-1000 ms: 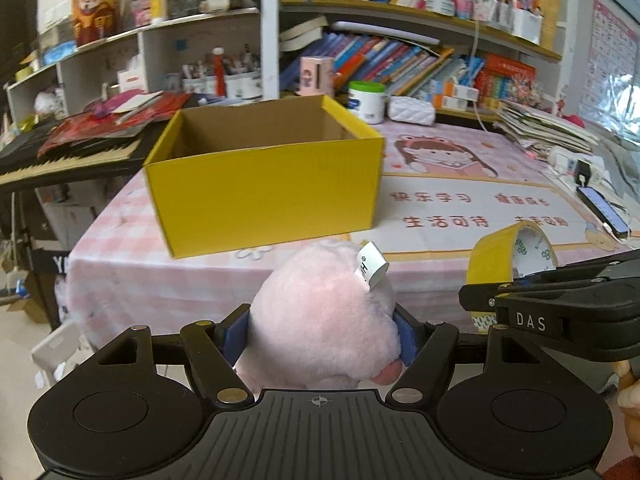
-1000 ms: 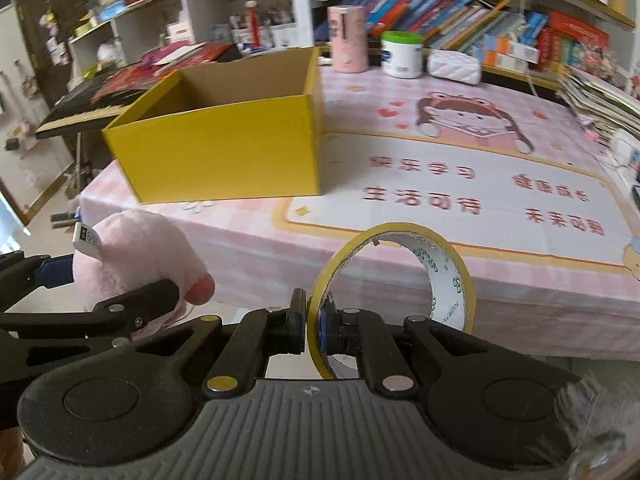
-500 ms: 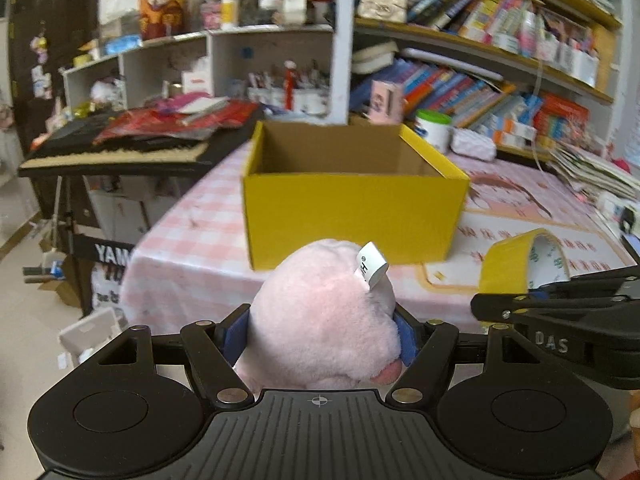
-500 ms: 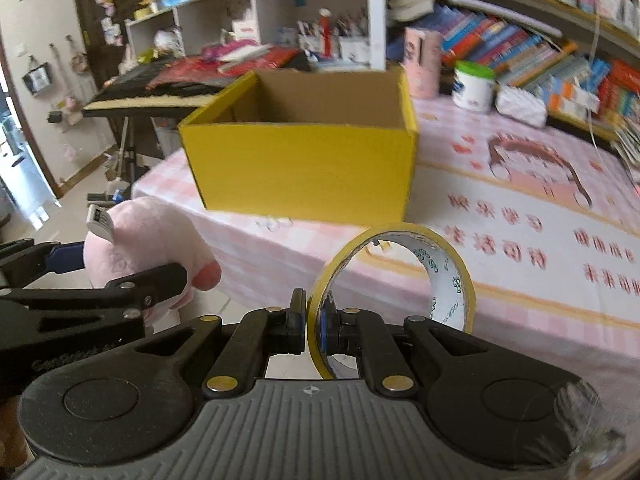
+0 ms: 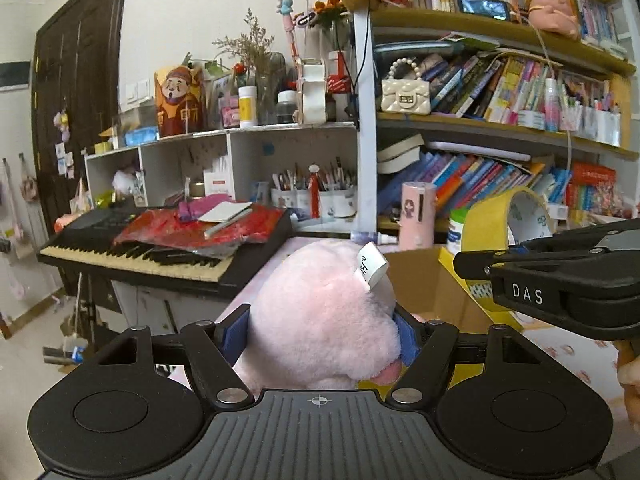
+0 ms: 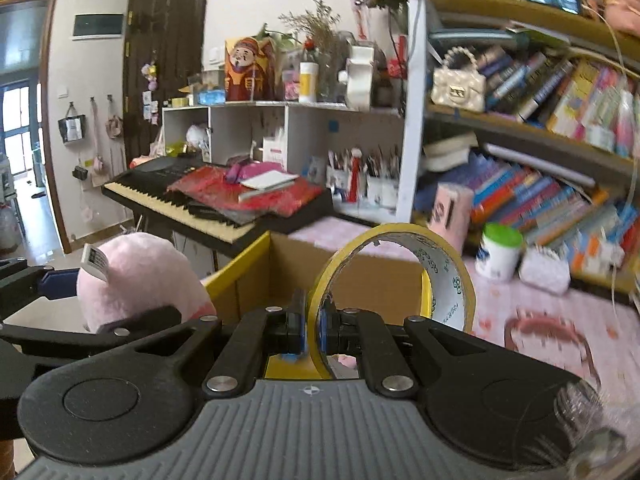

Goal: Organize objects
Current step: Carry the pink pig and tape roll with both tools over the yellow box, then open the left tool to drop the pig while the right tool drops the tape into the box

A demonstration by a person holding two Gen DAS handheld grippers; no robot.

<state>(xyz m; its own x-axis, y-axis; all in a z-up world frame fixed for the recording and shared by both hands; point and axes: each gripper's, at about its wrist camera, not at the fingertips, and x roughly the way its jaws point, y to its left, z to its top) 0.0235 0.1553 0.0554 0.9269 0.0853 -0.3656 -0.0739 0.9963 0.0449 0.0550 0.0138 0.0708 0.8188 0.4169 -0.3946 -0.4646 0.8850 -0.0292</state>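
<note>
Left gripper (image 5: 320, 334) clamps the pink plush (image 5: 320, 320) just left of the yellow box (image 6: 256, 276); right gripper (image 6: 314, 334) pinches the tape roll (image 6: 400, 280) over its opening. Best centre each above the cavity before letting go.

Home study: crammed bookshelves (image 5: 500, 92), keyboard piano (image 5: 132, 256), pink tablecloth (image 6: 540, 312)

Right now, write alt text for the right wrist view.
The right gripper pinches a yellow tape roll above an open yellow cardboard box. Left of it, the left gripper holds a pink plush toy.
</note>
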